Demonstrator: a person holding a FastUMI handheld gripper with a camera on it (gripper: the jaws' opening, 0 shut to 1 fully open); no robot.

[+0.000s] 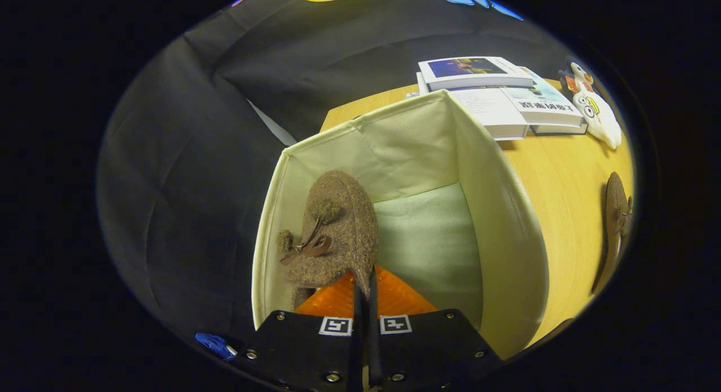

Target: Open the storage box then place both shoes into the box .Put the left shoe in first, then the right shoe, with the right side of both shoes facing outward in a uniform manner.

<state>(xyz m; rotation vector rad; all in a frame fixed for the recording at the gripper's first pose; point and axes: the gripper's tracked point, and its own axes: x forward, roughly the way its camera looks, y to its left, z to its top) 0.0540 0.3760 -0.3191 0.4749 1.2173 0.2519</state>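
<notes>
A cream fabric storage box stands open on the wooden table, its lid not seen. My gripper is shut on the heel edge of a brown fuzzy shoe with a small bow and pompoms. The shoe hangs toe-first inside the box, against its left wall, above the pale bottom. The second brown shoe lies on the table to the right of the box, well apart from my fingers.
A stack of books lies on the table beyond the box. A white penguin figure rests to the right of the books. Bare tabletop runs between the box and the second shoe.
</notes>
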